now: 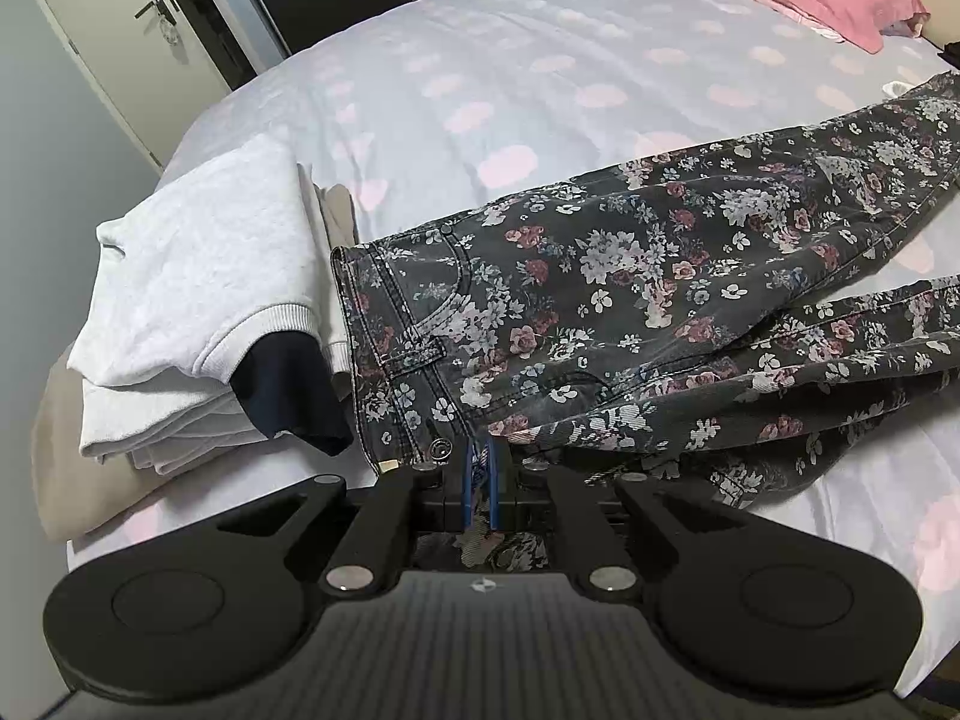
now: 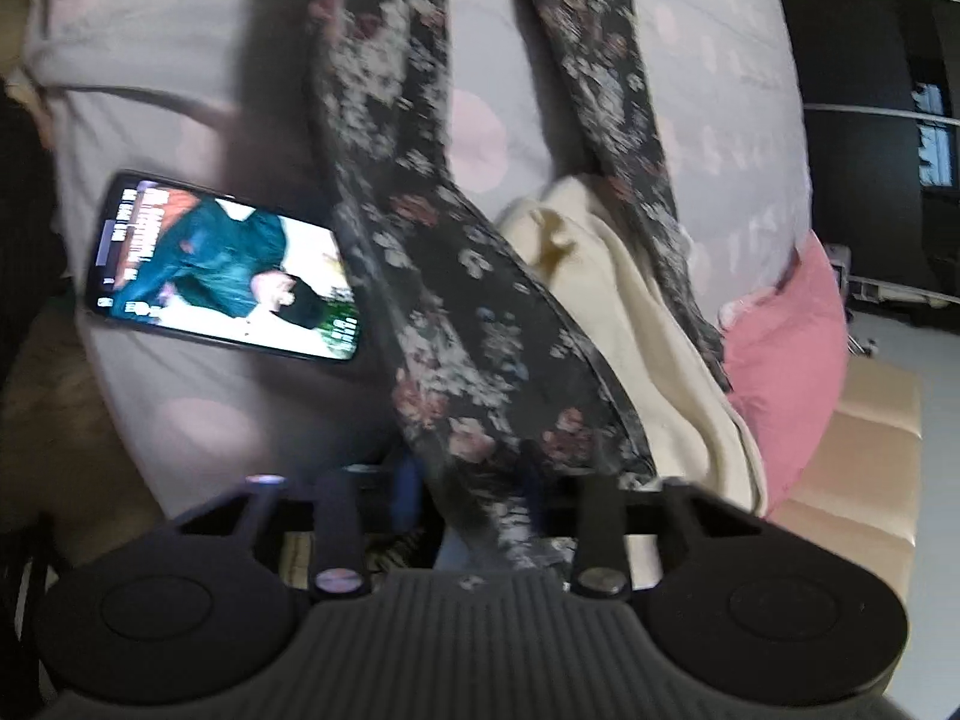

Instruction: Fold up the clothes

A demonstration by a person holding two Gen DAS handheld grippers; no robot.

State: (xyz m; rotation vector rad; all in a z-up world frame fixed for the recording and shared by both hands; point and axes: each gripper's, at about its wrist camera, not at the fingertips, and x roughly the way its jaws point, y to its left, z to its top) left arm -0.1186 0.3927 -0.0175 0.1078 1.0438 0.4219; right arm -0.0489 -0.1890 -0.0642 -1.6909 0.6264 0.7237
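My left gripper (image 1: 480, 480) pinches the waistband of the floral jeans (image 1: 630, 276) spread across the bed (image 1: 480, 60); my right gripper (image 2: 468, 480) clamps a leg hem, legs running away toward the waist. I fear uneven pulling could drag the phone (image 2: 222, 270) or topple the folded pile (image 1: 198, 300).

The left wrist view is aimed low across the pink-dotted white bedspread (image 1: 510, 78), close to the dark floral trousers (image 1: 630, 312). The right wrist view is pointed steeply down, nearer; both are shared.
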